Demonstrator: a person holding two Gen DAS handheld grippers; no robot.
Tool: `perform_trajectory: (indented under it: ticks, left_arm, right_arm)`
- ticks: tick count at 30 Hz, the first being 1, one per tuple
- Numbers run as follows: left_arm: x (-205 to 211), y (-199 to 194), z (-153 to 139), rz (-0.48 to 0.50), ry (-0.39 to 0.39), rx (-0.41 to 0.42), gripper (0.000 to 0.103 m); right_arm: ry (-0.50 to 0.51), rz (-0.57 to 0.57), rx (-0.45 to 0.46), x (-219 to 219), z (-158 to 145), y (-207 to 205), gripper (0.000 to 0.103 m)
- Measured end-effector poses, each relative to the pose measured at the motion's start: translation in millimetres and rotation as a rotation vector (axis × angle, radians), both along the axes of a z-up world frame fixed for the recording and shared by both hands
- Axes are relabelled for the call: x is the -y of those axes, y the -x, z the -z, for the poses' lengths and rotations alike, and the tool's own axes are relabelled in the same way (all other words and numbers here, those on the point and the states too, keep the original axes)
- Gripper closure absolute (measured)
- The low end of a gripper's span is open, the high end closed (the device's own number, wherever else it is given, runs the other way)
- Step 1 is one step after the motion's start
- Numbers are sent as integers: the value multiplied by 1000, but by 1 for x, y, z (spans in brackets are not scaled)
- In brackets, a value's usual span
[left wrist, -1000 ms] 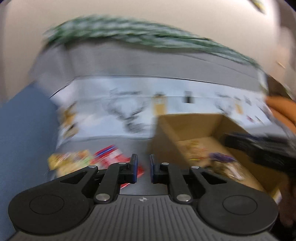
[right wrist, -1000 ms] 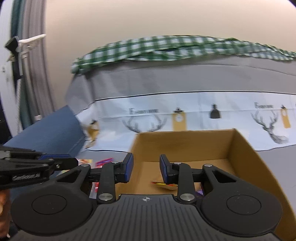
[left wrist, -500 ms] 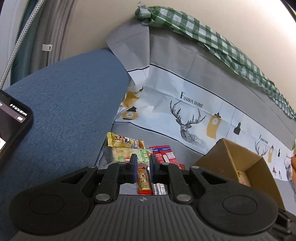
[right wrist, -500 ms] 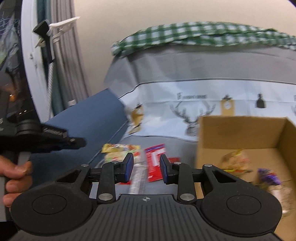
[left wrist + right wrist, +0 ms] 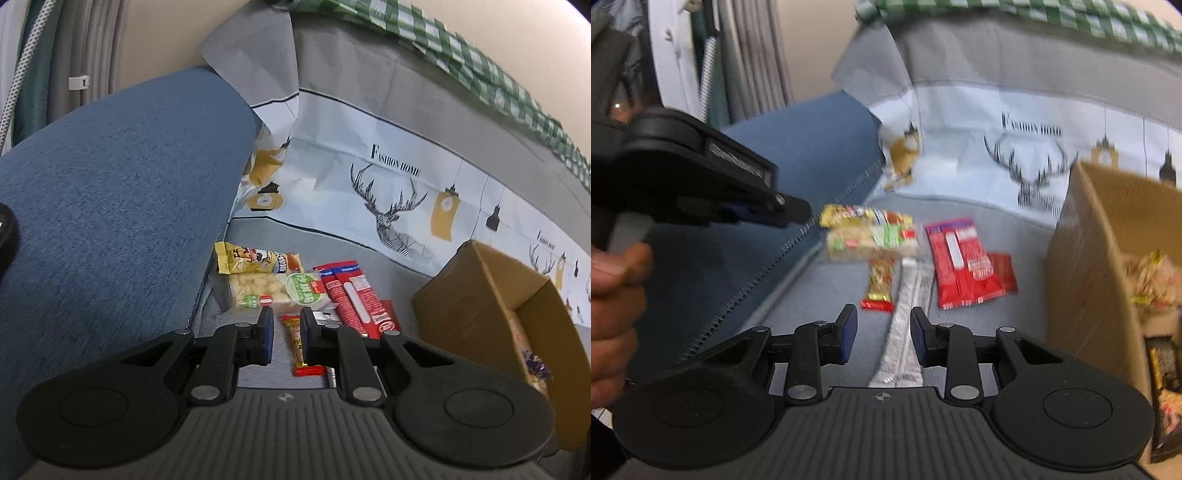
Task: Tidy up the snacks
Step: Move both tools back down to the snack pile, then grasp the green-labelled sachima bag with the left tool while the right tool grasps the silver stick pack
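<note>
A person's 2 handheld grippers hang over a pile of snacks on a grey sofa seat. The left gripper [image 5: 286,334] has dropped closer to the pile than half a second ago, and its jaws are opening, a narrow gap between them with nothing gripped. Seen through that gap is a slim red and gold bar [image 5: 298,345] lying on the seat. Just beyond it lie a clear bag of pale puffed snacks [image 5: 275,291] and a yellow packet [image 5: 255,262], both against the blue armrest [image 5: 110,206]. A red wrapper [image 5: 351,297] lies beside them.

The right gripper [image 5: 882,332] has swung from the cardboard box [image 5: 1082,236] toward the pile since a second ago; its view is blurred. Its jaws stand a little apart and grip nothing. A long silver sachet [image 5: 907,317] lies on the seat below the gap. The left hand [image 5: 613,295] shows at that view's left edge. The box sits to the right of the pile, with several snacks already inside.
</note>
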State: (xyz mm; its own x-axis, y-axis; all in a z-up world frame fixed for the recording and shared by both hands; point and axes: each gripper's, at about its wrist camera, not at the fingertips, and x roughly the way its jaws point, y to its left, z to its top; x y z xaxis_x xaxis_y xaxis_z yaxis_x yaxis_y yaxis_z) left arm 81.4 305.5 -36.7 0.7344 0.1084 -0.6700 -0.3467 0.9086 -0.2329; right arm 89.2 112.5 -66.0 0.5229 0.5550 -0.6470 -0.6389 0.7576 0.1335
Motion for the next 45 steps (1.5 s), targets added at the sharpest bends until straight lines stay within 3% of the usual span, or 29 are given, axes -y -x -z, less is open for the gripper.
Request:
perform_trajectory:
  ticks: [4, 8, 14, 23, 24, 31, 34, 38, 41, 42, 43, 45]
  left_arm:
    - [3, -11, 6, 15, -68, -18, 83]
    - [4, -26, 16, 40, -95, -49, 82]
    - [3, -49, 28, 41, -155, -59, 69]
    - [19, -92, 47, 143, -271, -46, 31]
    - [19, -97, 48, 157, -267, -48, 26]
    - [9, -123, 68, 176, -240, -116, 21]
    - [7, -128, 79, 206, -239, -135, 14]
    - [0, -127, 82, 205, -179, -145, 14]
    - [1, -127, 89, 240, -135, -209, 18]
    - [3, -124, 89, 243, -160, -213, 22]
    - [5, -122, 88, 244, -177, -215, 34]
    - [2, -118, 84, 228, -156, -222, 48]
  right_arm:
    - [0, 3, -9, -6, 11, -6, 61]
    - [8, 0, -34, -12, 26, -13, 60]
    - [33, -7, -47, -22, 44, -24, 59]
    - [107, 10, -24, -25, 47, -30, 59]
    - [114, 18, -32, -24, 48, -32, 59]
    - [128, 7, -30, -24, 53, -33, 59]
    - [131, -2, -20, -24, 53, -32, 63]
    - [135, -9, -6, -24, 52, -28, 68]
    - [130, -12, -2, -22, 50, -25, 73]
    - [127, -12, -3, -21, 49, -25, 73]
    - [125, -12, -2, -21, 49, -25, 74]
    - [120, -13, 8, -20, 46, -23, 75]
